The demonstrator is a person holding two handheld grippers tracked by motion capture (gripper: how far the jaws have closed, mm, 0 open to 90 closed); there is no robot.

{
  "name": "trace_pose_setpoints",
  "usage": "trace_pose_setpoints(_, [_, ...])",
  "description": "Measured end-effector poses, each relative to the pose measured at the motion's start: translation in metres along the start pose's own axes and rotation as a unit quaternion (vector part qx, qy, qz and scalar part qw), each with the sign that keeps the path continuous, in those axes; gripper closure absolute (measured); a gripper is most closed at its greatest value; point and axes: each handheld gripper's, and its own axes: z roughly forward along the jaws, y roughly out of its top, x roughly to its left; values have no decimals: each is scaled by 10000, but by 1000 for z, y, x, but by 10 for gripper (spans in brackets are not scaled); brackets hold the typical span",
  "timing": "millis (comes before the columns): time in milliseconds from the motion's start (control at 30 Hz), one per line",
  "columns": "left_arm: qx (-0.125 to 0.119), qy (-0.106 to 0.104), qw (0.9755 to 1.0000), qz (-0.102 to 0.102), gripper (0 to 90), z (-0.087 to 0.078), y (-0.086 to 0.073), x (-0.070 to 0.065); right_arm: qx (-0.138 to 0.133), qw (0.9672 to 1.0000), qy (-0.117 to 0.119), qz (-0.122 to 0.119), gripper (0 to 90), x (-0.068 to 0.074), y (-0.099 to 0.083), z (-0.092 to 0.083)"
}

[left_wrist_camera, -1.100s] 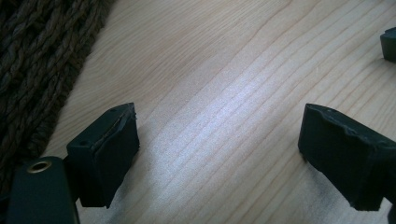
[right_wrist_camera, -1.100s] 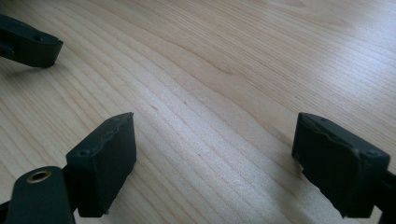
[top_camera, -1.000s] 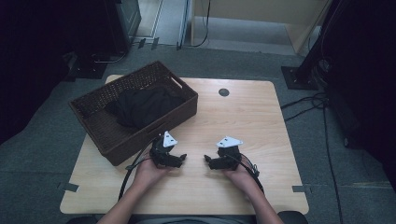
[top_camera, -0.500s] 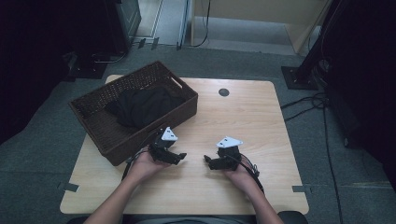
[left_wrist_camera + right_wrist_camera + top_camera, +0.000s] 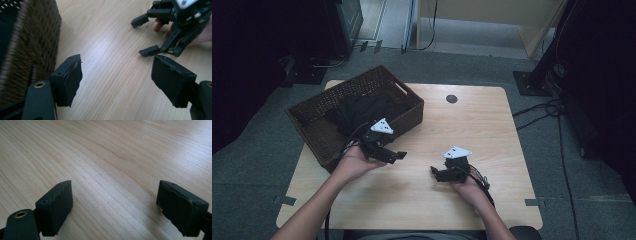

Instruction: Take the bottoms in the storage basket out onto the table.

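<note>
A dark wicker basket stands at the table's left with a black cloth heaped in it. My left gripper hangs above the table just in front of the basket's near corner, open; its jaws have just been closing a little with nothing between them. In the left gripper view the left gripper looks down at bare wood, with the basket wall to one side and the right gripper ahead. My right gripper rests low on the table, open and empty, and the right gripper looks along bare wood.
The light wooden table has a small round dark cap near its far edge. Cables and dark equipment stands sit on the floor around the table. Both of the person's forearms come in from the near edge.
The left hand has lifted its gripper up off the table beside the basket. The right hand and its gripper have kept still.
</note>
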Motion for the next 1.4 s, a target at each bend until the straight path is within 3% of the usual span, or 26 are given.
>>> trace_pose_setpoints(67, [34,-51,10000,-6,254,-7,5,4,-1,10000,3,-1,135,0,0,0])
trace_pose_setpoints(300, [68,127,9999,4,277,-30,17,20,4,10000,9,5,135,0,0,0])
trace_pose_setpoints(433, [-68,161,9998,-33,290,-43,21,31,13,10000,3,11,135,0,0,0])
trace_pose_setpoints(500, [-142,145,9997,-116,302,-48,23,41,18,10000,3,15,135,0,0,0])
trace_pose_setpoints(600, [-211,298,9992,-187,309,-56,23,61,19,10000,8,11,135,0,0,0])
trace_pose_setpoints(767, [-91,555,9983,-179,317,-64,21,91,37,10000,13,37,135,1,0,-1])
trace_pose_setpoints(833, [-40,545,9980,-321,317,-67,18,104,36,10000,11,40,135,1,0,-1])
trace_pose_setpoints(933, [-4,660,9971,-369,283,-69,13,120,33,10000,8,37,135,1,0,-1])
trace_pose_setpoints(1033, [-4,735,9956,-576,195,-69,5,136,35,10000,9,41,135,1,0,-1])
trace_pose_setpoints(1133, [83,878,9933,-752,127,-65,-4,149,35,10000,9,37,135,1,0,-1])
trace_pose_setpoints(1233, [155,1013,9889,-1079,49,-59,-13,160,34,10000,10,38,135,1,0,-1])
trace_pose_setpoints(1367, [331,1321,9804,-1422,0,-46,-24,172,36,10000,9,39,135,1,0,-1])
trace_pose_setpoints(1400, [339,1321,9777,-1595,0,-42,-29,177,35,10000,10,42,135,1,0,-1])
